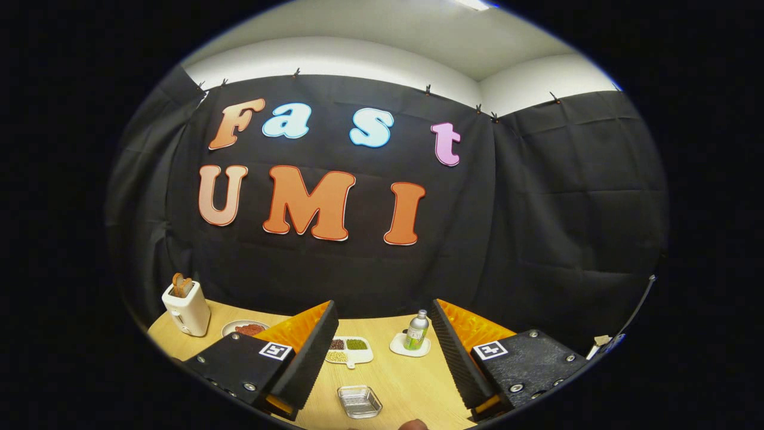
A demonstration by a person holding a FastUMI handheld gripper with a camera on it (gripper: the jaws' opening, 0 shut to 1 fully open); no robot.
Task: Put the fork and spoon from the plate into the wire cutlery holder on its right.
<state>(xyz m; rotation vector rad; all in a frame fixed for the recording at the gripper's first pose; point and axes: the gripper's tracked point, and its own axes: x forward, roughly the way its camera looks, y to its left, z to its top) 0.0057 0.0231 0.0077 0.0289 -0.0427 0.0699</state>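
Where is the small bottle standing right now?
In the gripper view, the bottle stands on a white coaster beyond the open gripper, right of the divided dish, near the table's far edge.

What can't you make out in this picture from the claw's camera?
- Plate beside the toaster: partly behind a finger of the open, empty claw.
- Bottle label: too small.
- Brown thing past the small clear tray: cut off, unidentifiable.

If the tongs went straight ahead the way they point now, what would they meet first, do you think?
The tongs are open and hold nothing. Between their fingers lie a small clear tray and, beyond it, a divided dish of beans on the wooden table. The tongs seem raised above these, so probably the black cloth wall first; depth is unclear.
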